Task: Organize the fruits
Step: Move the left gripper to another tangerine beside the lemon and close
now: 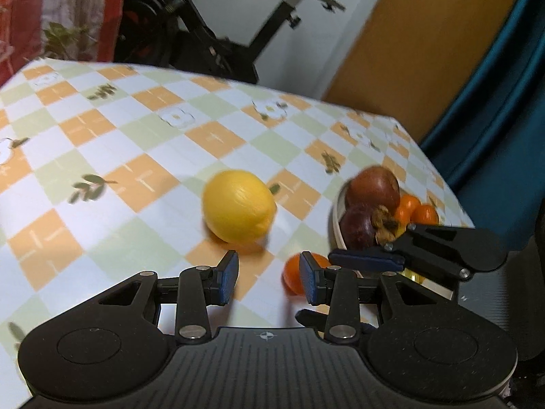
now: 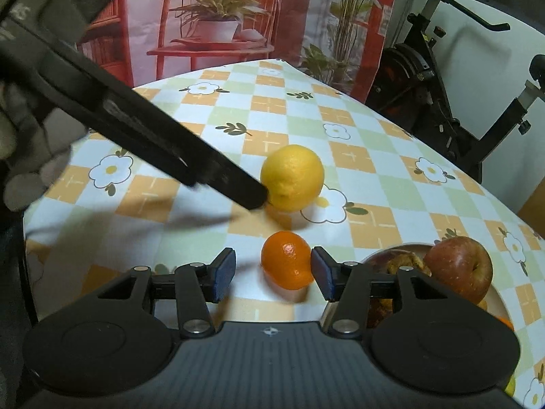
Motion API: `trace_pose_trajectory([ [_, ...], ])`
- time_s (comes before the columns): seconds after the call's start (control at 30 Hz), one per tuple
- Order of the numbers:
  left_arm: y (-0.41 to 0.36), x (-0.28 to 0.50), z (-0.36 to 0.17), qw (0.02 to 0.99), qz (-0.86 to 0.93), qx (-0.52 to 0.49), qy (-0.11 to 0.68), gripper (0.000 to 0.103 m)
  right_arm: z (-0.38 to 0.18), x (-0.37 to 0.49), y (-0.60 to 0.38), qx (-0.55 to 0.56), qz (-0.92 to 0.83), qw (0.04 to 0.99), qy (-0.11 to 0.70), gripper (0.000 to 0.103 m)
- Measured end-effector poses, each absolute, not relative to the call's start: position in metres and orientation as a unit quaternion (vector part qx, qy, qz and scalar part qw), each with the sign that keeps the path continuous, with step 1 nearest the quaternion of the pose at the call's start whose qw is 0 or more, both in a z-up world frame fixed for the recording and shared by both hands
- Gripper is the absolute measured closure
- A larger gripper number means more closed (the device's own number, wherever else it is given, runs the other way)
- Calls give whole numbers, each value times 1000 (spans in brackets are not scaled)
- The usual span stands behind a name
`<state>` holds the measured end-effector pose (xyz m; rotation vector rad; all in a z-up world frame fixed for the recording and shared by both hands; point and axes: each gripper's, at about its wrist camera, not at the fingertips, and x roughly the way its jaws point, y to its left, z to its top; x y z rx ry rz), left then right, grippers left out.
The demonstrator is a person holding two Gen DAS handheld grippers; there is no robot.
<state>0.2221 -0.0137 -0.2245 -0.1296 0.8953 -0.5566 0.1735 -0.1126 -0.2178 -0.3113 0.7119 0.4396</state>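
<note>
I see a round yellow lemon (image 2: 292,177) on the checked cloth, a small glossy orange mandarin (image 2: 287,260) near it.

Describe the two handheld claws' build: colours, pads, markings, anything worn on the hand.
Both match: the left claw and right claw have matte black plastic bodies with a ribbed centre deck, a small white compass-like mark, round side discs, black linkage arms with silver pivot pins, and blue textured rectangular pads. No cables visible. The hand on the left one wears a light grey glove.
</note>
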Motion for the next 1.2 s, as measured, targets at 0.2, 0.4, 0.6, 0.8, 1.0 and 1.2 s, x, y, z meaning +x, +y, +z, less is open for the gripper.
trace_pose_trajectory([
  [0.2, -28, 228, -231, 852, -280, -68, 436, 62, -219, 173, -116, -146, 215, 902, 344, 50],
  [0.4, -31, 232, -237, 849, -285, -71, 439, 59, -218, 172, -118, -142, 217, 903, 342, 50],
  [0.6, -19, 230, -237, 851, -279, -75, 438, 58, -218, 174, -116, -142, 218, 904, 339, 51],
  [0.8, -5, 228, -240, 855, -265, -85, 438, 56, -228, 181, -116, -136, 205, 901, 357, 52],
  [1.0, 5, 228, -241, 853, -258, -103, 442, 57, -232, 183, -114, -120, 210, 903, 355, 57],
  [1.2, 5, 228, -240, 848, -275, -131, 434, 57, -232, 186, -114, -111, 209, 906, 351, 62],
])
